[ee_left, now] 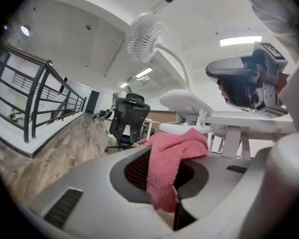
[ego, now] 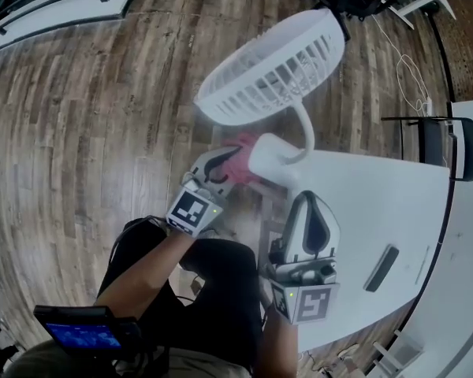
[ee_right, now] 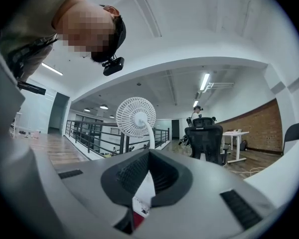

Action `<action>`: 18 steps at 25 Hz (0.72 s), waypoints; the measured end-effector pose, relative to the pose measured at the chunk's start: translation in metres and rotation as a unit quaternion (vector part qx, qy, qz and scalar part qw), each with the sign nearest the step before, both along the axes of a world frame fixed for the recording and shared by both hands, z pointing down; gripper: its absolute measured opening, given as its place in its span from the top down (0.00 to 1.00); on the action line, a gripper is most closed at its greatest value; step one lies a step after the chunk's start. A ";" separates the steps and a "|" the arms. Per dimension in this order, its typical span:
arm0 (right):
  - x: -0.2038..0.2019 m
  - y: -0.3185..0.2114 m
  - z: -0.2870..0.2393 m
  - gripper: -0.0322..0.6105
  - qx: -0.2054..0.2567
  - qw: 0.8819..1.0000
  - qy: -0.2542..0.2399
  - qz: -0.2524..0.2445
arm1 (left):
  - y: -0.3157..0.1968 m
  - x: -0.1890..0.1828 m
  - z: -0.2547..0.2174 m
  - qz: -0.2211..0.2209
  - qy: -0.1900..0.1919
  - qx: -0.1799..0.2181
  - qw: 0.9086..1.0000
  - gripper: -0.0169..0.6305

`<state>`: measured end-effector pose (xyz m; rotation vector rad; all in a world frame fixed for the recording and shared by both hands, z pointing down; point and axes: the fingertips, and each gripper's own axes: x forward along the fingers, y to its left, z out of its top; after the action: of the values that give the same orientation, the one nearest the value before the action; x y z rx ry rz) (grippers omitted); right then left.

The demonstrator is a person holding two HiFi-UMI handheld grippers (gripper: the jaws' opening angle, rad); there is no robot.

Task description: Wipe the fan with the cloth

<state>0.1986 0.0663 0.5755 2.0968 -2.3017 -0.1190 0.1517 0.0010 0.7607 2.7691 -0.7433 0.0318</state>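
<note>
The white fan stands on the near corner of a white table [ego: 378, 203], its round grille head [ego: 272, 69] tilted out over the wood floor and its base [ego: 272, 157] by the table edge. My left gripper [ego: 230, 161] is shut on a pink cloth [ego: 243, 154] right against the left side of that base. In the left gripper view the cloth [ee_left: 172, 156] hangs bunched between the jaws, with the fan base [ee_left: 187, 101] just beyond. My right gripper [ego: 303, 199] is shut and empty over the table, pointing at the fan; its own view shows the fan head [ee_right: 135, 116] ahead.
A small black object [ego: 381, 268] lies on the table to the right. A black chair [ego: 457, 144] stands at the table's far side, and a white cable [ego: 410, 69] trails over the floor. Another office chair [ee_left: 127, 121] and a stair railing [ee_left: 35, 98] are further off.
</note>
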 end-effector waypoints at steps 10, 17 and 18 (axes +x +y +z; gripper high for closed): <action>-0.059 0.026 -0.078 0.93 -0.038 0.997 -0.043 -0.044 | 0.022 -0.147 -0.136 -0.068 -0.023 0.012 0.997 0.86; -0.094 0.067 -0.174 0.95 -0.053 0.998 -0.036 -0.022 | 0.087 -0.186 -0.282 -0.023 -0.008 0.051 0.998 0.86; -0.097 0.073 -0.186 0.95 -0.050 0.998 -0.039 -0.013 | 0.095 -0.192 -0.302 -0.020 -0.004 0.062 0.998 0.86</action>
<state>0.1012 0.1394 0.3894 2.0592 -2.3260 0.0786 -0.0399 0.0959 0.4588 2.8729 -0.8286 -0.0106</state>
